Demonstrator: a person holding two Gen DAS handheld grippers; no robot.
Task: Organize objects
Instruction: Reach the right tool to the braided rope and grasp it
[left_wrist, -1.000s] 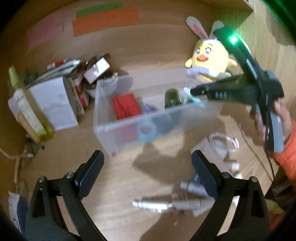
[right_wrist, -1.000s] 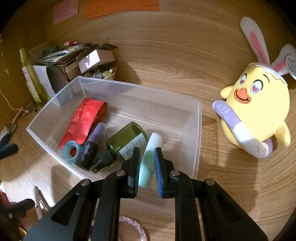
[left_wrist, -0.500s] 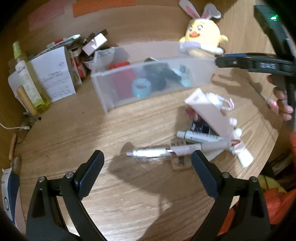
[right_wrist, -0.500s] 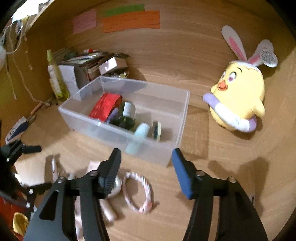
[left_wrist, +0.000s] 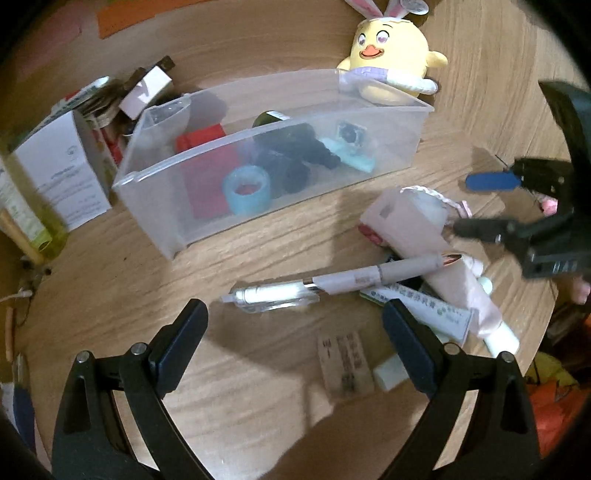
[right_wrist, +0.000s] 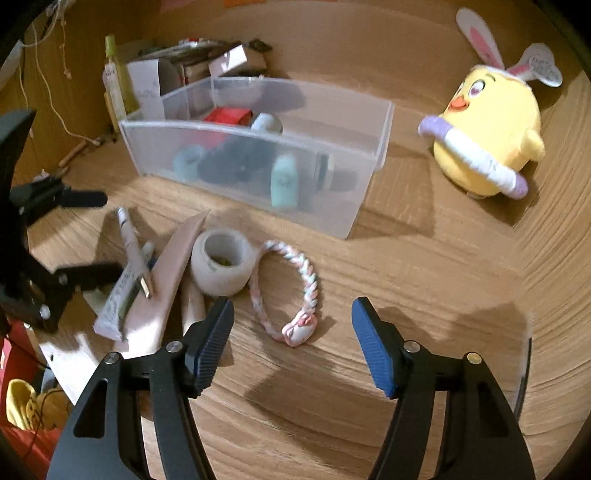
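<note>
I had just let the mint bottle (right_wrist: 283, 181) go into the clear bin (right_wrist: 369, 162): a second earlier my right gripper (right_wrist: 291, 345) was pinching it over the bin, and its jaws had just been opening, spread now with nothing between them. It had backed off the bin and hung over the braided bracelet (right_wrist: 284, 288) on the table (right_wrist: 424, 280). One more item sorted, I judged, and the loose pile was next.

My left gripper (left_wrist: 295, 345) was spread wide too, empty, and had dropped lower toward the pen (left_wrist: 332, 284) lying ahead of its tips.

In the bin, the bottle lay against the front wall beside the dark bottles (left_wrist: 291, 155), the red box (left_wrist: 207, 173) and the blue tape roll (left_wrist: 245, 188).

The frosted wall blurred all of that, so I couldn't make out labels. The tubes (left_wrist: 443, 280) overlapped each other under the pen, and I couldn't count them. The white pot (right_wrist: 221, 262) hid whatever sat behind it. The stuffed chick (right_wrist: 487, 140) had its ears cut off in the left view.
</note>
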